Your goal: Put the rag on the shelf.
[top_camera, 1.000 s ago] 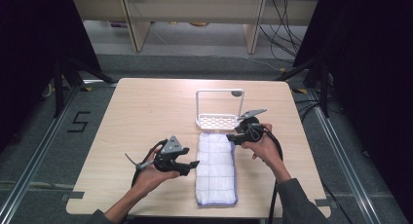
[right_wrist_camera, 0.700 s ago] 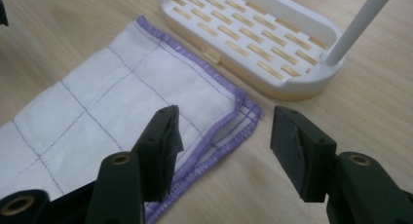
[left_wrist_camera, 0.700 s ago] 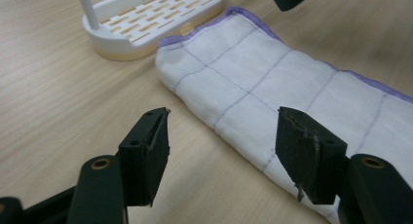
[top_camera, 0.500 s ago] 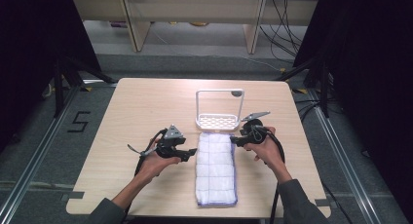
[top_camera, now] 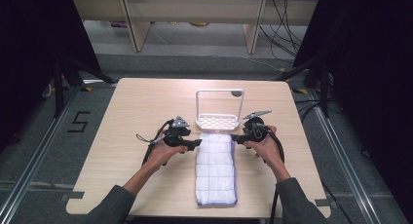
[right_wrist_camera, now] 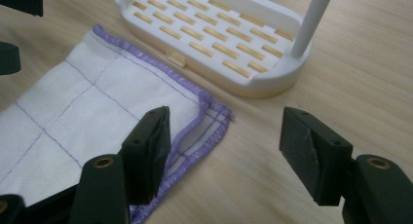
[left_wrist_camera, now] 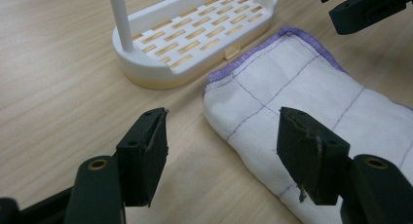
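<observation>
Folded cloth [top_camera: 215, 168], soft and limp: my left gripper [left_wrist_camera: 221, 146] and right gripper [right_wrist_camera: 224, 141], jaws spread, flank its far corners, nearest the bench's far edge, the right's just opened

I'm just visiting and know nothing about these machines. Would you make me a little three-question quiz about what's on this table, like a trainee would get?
1. True or false: the folded white cloth lies lengthwise between the left claw and the right claw.
2. What stands just beyond the cloth's far end? A) a metal bowl B) a white slotted rack with a tall handle C) a stack of books
3. What colour is the stitching along the cloth's edge in the right gripper view?

Key: 1. True. 2. B. 3. Purple.
</observation>
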A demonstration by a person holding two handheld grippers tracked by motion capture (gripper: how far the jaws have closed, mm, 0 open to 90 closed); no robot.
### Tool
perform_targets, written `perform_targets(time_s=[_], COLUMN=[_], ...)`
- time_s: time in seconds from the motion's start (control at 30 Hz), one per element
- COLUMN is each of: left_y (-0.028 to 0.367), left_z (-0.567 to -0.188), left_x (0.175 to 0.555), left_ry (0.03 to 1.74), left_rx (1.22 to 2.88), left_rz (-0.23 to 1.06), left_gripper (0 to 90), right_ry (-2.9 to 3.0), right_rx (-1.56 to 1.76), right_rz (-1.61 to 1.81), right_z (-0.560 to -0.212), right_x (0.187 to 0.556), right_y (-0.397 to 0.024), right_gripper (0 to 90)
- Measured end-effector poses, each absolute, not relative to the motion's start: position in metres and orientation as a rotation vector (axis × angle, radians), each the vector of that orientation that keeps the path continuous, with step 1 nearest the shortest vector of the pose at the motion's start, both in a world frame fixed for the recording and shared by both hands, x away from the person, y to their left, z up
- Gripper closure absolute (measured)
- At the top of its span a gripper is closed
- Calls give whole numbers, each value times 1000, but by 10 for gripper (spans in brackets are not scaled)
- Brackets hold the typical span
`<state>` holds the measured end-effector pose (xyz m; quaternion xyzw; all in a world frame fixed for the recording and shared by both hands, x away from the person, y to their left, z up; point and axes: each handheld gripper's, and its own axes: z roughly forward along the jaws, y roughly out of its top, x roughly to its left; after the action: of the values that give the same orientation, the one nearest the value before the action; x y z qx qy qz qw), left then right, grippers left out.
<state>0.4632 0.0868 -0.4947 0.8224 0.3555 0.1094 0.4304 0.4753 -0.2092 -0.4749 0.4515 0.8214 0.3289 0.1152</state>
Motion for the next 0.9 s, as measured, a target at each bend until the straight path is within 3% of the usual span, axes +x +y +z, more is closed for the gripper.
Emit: perform_targets(time_s=[0.67, 0.9], left_y=[72, 67], left_z=[-502, -509], left_x=[477, 479], left_ry=[884, 841], left_rx=[2051, 2110], left_rz=[273, 278], left_gripper=[405, 424], right_ry=[2434, 2449], right_rx=[1309, 1293], right_rz=[895, 880], right_z=[-491, -498], right_x=[480, 481], right_y=[-179, -179], right_gripper=[372, 420])
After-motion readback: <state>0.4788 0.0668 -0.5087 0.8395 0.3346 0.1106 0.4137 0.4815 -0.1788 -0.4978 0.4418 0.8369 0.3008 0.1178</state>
